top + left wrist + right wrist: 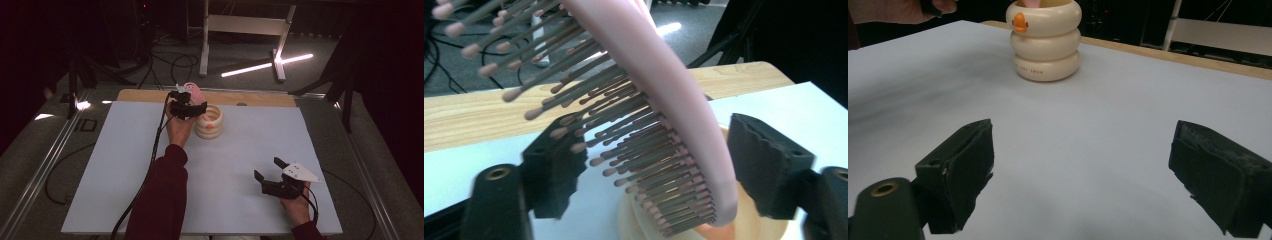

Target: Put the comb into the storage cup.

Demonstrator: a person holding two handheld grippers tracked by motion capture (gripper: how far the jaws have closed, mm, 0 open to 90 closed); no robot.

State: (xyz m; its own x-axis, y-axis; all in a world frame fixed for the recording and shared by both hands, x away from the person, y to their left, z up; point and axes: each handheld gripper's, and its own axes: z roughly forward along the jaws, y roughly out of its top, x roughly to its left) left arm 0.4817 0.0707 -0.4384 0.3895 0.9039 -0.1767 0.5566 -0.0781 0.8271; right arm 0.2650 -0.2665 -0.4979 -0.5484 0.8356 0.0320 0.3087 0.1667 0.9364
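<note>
In the high view my left gripper (pixel 192 107) sits just above the middle of the frame, over the far part of the white table sheet (pixel 125 165), right beside the cream ringed cup (pixel 210 122). In the left gripper view its jaws stand wide apart with the pink hairbrush (pixel 664 95) passing between them, tilted from the upper left of the frame down to the lower middle. The brush's bristles (pixel 624 135) face the jaw at the left side of the frame, and its lower end dips into the mouth of the cup (pixel 634 220). I cannot tell whether either pad actually touches the brush; a gap shows between the brush's back and the pad at the right. In the high view my right gripper (pixel 272 175) rests at the lower right of the frame, low over the sheet and well apart from the cup. Its jaws are spread wide with nothing between them, as the right gripper view (pixel 1083 165) shows. That view also has the cup (pixel 1045 42) at the upper middle, standing upright on the sheet (pixel 1098 130) with an orange beak-like mark (pixel 1019 22) on its top ring. A wooden strip (pixel 150 96) edges the sheet's far side.
</note>
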